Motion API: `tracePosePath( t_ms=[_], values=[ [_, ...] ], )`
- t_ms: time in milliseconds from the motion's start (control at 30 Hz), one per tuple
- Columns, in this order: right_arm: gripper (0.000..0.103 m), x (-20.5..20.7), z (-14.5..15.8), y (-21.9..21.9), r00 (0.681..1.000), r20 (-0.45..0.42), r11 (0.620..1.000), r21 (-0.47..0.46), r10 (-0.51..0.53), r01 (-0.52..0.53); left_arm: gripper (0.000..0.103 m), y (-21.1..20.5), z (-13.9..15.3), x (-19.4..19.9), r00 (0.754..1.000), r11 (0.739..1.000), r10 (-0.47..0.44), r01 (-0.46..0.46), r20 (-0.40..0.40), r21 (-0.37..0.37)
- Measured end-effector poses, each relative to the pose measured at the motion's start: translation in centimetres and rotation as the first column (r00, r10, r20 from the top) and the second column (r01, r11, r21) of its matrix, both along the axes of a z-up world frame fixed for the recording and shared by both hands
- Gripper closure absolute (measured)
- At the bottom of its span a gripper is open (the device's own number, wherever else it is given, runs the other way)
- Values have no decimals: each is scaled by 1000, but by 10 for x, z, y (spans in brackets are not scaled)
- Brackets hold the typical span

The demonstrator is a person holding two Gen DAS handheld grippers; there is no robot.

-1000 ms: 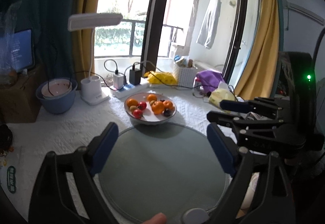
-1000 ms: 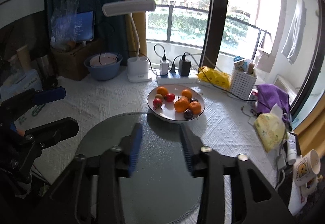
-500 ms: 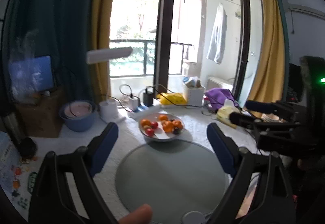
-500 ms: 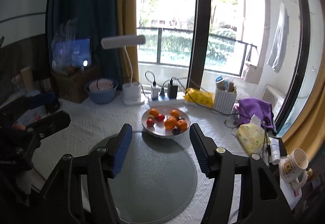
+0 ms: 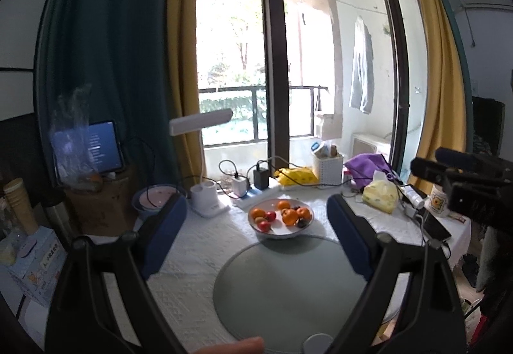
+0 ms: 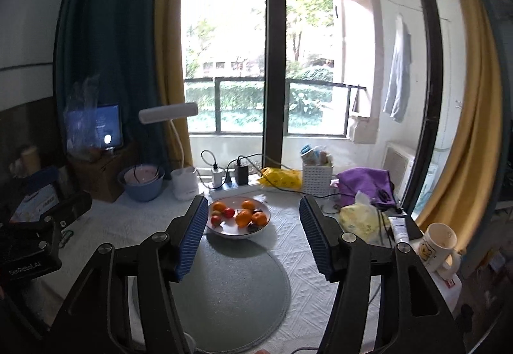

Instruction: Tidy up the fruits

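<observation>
A: Where do the fruits [image 5: 282, 216] lie?

B: All in the white bowl [image 6: 238, 231], ahead of both tongs, well beyond their tips. Left gripper [image 5: 256, 237] and right gripper [image 6: 253, 237] stand spread apart, holding nothing.

A: Sorted already, or yet to sort?

B: It fits either. For any pick, close gently on one round fruit; they roll.

both hand-held grippers have lifted higher; right hand-held gripper [image 6: 253, 235] has opened wide.
</observation>
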State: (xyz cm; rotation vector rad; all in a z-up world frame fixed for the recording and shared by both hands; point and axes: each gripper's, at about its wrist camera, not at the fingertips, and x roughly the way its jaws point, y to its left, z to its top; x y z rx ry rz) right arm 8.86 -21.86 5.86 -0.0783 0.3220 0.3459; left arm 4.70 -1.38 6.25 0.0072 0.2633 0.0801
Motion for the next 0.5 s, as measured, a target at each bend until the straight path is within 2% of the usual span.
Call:
tracePosePath(
  t_ms=[167, 500],
  values=[
    [41, -6, -7, -8, 1000, -5, 1000, 11, -10, 10, 13, 9, -2, -8, 1000, 997, 4, -4, 0, -76],
    [41, -5, -15, -8, 1000, -28, 1000, 1, -7, 7, 13, 6, -5, -8, 1000, 998, 11, -11, -8, -66]
  ],
)
